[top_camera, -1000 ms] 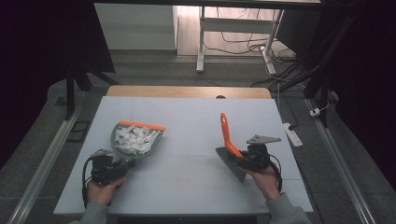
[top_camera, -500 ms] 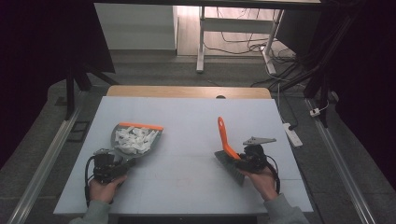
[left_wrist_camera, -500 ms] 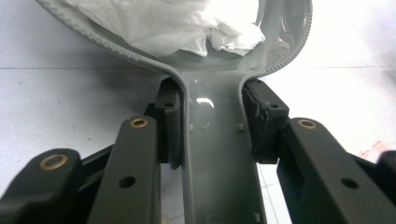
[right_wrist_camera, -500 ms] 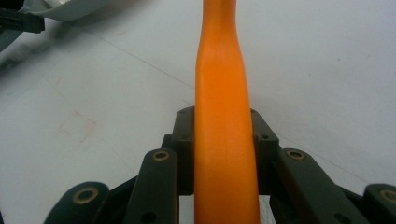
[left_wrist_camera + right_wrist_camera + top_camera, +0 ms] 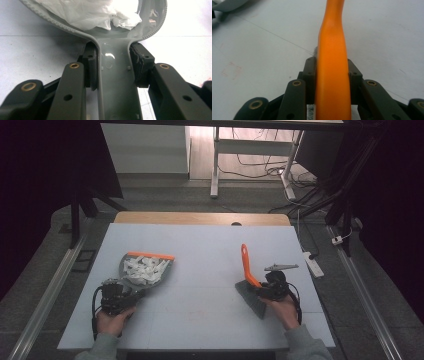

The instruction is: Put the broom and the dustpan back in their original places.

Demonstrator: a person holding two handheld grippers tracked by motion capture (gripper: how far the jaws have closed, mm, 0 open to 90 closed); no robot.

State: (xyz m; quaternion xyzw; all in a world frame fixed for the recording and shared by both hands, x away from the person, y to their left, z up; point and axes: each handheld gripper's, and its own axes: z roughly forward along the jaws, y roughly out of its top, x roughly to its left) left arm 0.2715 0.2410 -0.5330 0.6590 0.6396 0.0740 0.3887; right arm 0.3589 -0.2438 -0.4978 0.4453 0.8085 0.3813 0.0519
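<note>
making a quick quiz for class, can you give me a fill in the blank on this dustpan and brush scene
1. The left gripper is shut on the handle of the grey ____.
2. The dustpan holds scraps of white ____.
3. The brush held by the right gripper has a handle coloured ____.
4. Both tools are over the pale table, with the brush on the person's ____ side.

Missing words: dustpan; paper; orange; right
</note>
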